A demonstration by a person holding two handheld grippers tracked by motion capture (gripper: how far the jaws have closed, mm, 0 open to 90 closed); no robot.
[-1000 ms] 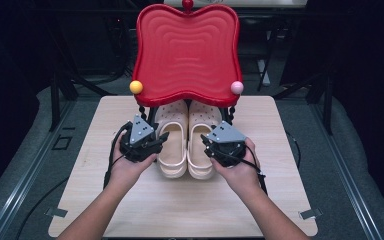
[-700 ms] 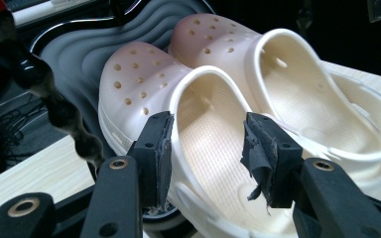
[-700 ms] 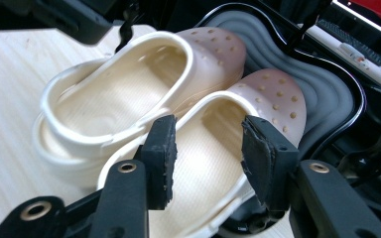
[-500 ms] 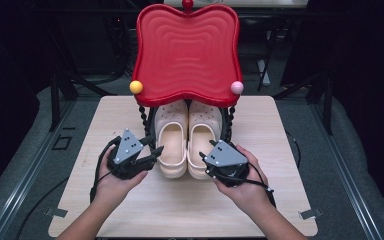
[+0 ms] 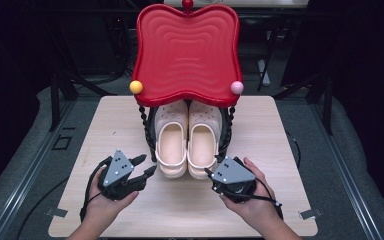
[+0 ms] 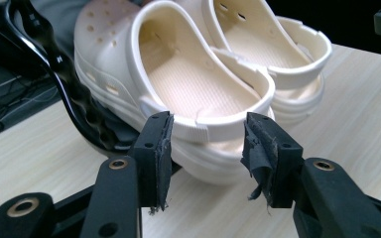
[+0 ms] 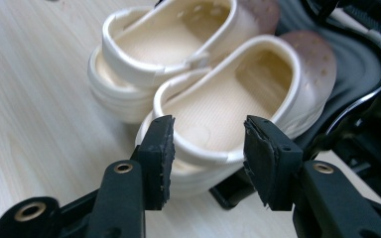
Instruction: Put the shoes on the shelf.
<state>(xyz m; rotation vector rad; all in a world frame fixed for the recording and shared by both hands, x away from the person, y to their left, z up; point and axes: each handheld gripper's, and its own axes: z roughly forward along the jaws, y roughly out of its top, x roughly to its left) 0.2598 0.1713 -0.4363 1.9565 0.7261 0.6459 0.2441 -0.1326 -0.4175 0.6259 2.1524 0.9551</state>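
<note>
- Left gripper, high view: jaws parted wide, nothing between them, tips aimed at the heel of the left clog; just beside it, not touching.
- Same left gripper, own view: both pads apart with clear gap, heel strap of the nearer clog seen through the gap beyond the tips; frayed pad material on the right-hand jaw.
- Right gripper, high view: held low at the near right of the pair, tips just beside the heel of the right clog; jaw spread hard to read from above, grey plate covering most of it.
- Right gripper, own view: jaws open wide, empty; nearer clog heel lies past the tips, second clog behind it.
- Left hand and right hand wrapped around the gripper bodies, entering from the near edge.
- Clogs: cream, side by side, touching, toes pointing away, toes tucked under the red tray; heels on the wooden table.
- Red tray: wavy outline, ribbed surface, raised on black twisted legs; yellow ball at its left corner, pink ball at its right, red knob at top.
- Black curved base under the clogs' toes, seen in the right gripper view.
</note>
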